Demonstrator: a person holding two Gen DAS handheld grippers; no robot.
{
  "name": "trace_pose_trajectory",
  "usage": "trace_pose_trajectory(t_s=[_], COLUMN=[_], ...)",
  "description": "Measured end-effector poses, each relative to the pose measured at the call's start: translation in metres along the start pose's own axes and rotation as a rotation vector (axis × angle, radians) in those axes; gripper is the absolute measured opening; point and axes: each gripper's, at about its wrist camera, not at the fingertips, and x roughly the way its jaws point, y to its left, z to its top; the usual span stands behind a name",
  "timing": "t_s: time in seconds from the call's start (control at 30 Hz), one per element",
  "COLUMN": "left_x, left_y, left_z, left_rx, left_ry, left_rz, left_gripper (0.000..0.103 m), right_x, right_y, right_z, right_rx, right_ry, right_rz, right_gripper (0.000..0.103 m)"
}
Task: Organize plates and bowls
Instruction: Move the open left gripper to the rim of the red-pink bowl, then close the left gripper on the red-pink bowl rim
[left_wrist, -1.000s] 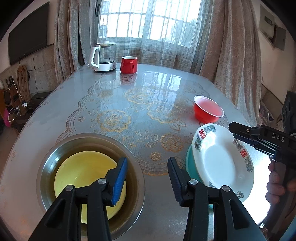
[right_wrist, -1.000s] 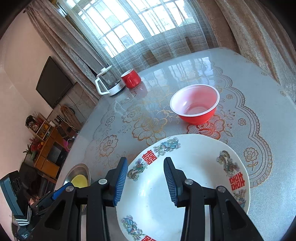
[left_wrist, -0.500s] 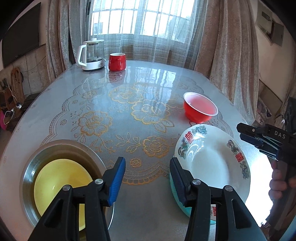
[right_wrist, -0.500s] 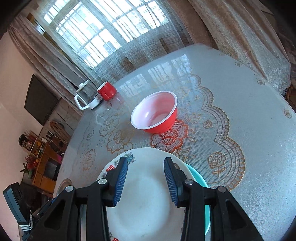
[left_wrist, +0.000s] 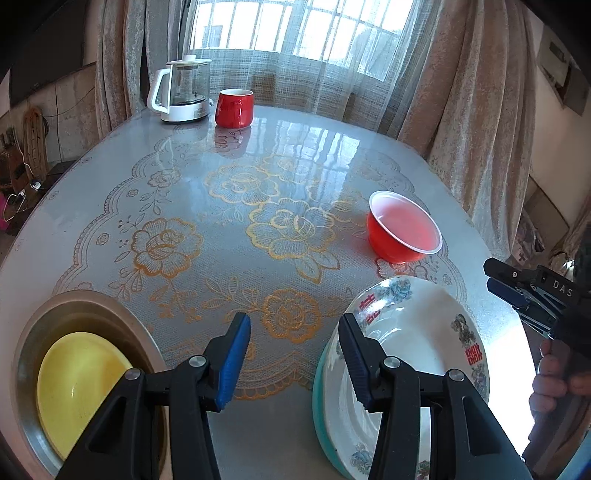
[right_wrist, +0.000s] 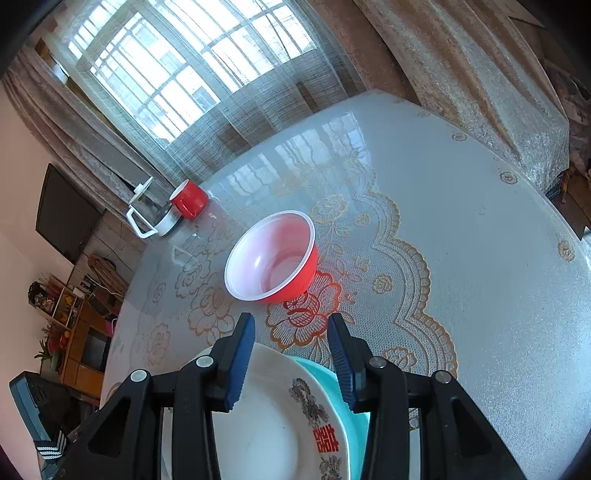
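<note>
In the left wrist view, the left gripper (left_wrist: 293, 354) is held over the table (left_wrist: 110, 177) with its jaws apart and nothing between them. A yellow plate (left_wrist: 70, 380) lies inside a metal basin (left_wrist: 88, 306) at the lower left. At the lower right, a white patterned plate (left_wrist: 417, 332) rests on a teal plate (left_wrist: 318, 384), whose edge shows just beneath it. A red bowl (left_wrist: 404, 230) stands beyond them, apart from the stack. The right gripper (left_wrist: 504, 284) is seen at the far right edge, empty.

In the right wrist view, the right gripper (right_wrist: 291, 354) hangs above the far edge of the white patterned plate (right_wrist: 266, 424), jaws parted and empty; the teal plate (right_wrist: 352, 413) peeks out to the right. The red bowl (right_wrist: 271, 256) sits just past the fingertips (right_wrist: 240, 354).

The red bowl is judged to be thin plastic — light, somewhat flexible, unlikely to break. It is best taken by the rim, one finger inside and one outside. The white plate looks glazed and rigid — heavier, slippery, breakable — so its raised rim would be pinched firmly.
</note>
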Motion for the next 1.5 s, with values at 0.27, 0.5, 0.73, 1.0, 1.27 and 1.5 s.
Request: trace_pose_trajectory(t_s=[0.27, 0.5, 0.73, 1.0, 1.27, 1.5], left_x=[0.022, 0.050, 0.075, 0.110, 0.125, 0.095], left_y=[-0.022, -0.035, -0.050, -0.065, -0.083, -0.083], left_z=[0.024, 0.046, 0.069, 0.086, 0.086, 0.079], left_rx=[0.001, -0.038, -0.061, -0.073, -0.007, 0.026], left_ry=[0.018, 0.081, 0.092, 0.143, 0.150, 0.103], left_rz=[-0.038, -0.042, -0.089, -0.118, -0.158, -0.184], left_gripper=[0.050, 0.049, 0.049, 0.047, 0.020, 0.020], right_x=[0.023, 0.046, 0.066, 0.088, 0.095, 0.077], right_y=[-0.005, -0.009, -0.009, -0.016, -0.008, -0.006], right_z=[0.016, 0.034, 0.047, 0.050, 0.044, 0.044], right_rx=[-0.007, 0.022, 0.026, 0.044, -0.016, -0.018], right_ry=[0.033, 0.057, 0.072, 0.107, 0.110, 0.082], right_rz=[0.013, 0.028, 0.022, 0.014, -0.009, 0.032], right_gripper=[0.038, 0.037, 0.035, 0.029, 0.015, 0.015])
